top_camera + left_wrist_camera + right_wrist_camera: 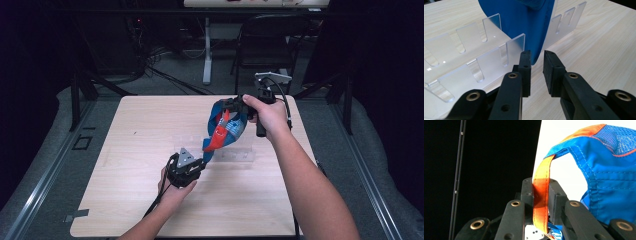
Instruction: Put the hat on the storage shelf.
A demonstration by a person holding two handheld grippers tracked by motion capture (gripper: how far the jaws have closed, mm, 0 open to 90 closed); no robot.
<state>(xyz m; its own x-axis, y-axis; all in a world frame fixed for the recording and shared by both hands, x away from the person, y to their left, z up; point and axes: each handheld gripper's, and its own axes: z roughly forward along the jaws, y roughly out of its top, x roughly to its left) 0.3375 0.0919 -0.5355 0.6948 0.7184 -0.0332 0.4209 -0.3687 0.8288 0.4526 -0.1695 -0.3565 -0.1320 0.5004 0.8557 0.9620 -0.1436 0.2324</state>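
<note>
High view: one blue mesh garment [226, 127] with orange strap [541, 195], hanging above table [125, 150] centre, strap clenched in my right gripper [235, 104] at twelve o'clock, my left gripper [202, 162], parted, astride its lower tip.

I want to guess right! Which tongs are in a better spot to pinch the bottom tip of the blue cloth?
The left tongs, probably. Their jaws stand open with the blue cloth's bottom tip hanging right between them, beside the clear slotted rack. The right tongs are shut on its orange strap, holding it up.
</note>
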